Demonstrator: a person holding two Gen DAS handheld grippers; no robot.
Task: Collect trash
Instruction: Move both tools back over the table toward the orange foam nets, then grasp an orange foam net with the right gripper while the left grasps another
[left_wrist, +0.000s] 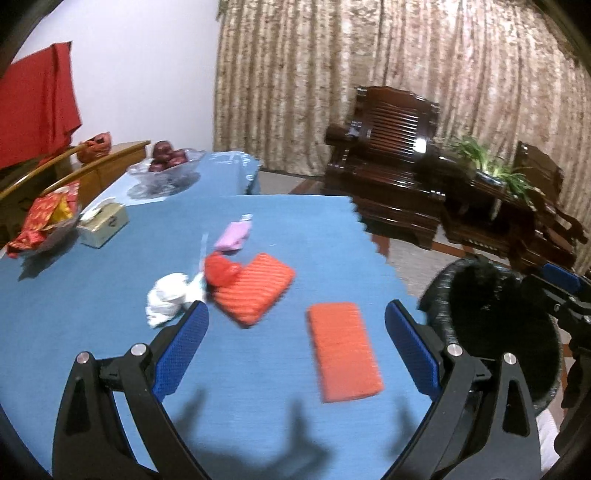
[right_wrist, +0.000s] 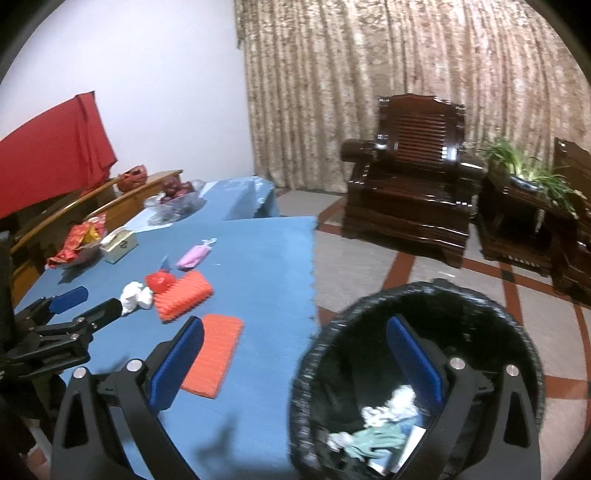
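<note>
Crumpled white tissue (left_wrist: 168, 295), red wrapper (left_wrist: 219, 271) and two orange packets (left_wrist: 343, 350) lying on blue tablecloth (left_wrist: 258, 229); more scraps inside black bin (right_wrist: 524, 354) beside table. Left gripper (left_wrist: 295, 343) over packets, fingers wide apart, empty. Right gripper (right_wrist: 295, 362) likewise spread, above bin rim.

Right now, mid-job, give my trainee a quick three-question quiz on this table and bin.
1. True or false: the left claw is shut on the white crumpled tissue.
2. Which lies nearest the black bin on the blue table? A) pink wrapper B) flat orange packet C) tissue box
3. Fill in: the bin already holds crumpled white and ____ scraps.

Key
1. False: both the left claw and the right claw are open and empty.
2. B
3. green
</note>
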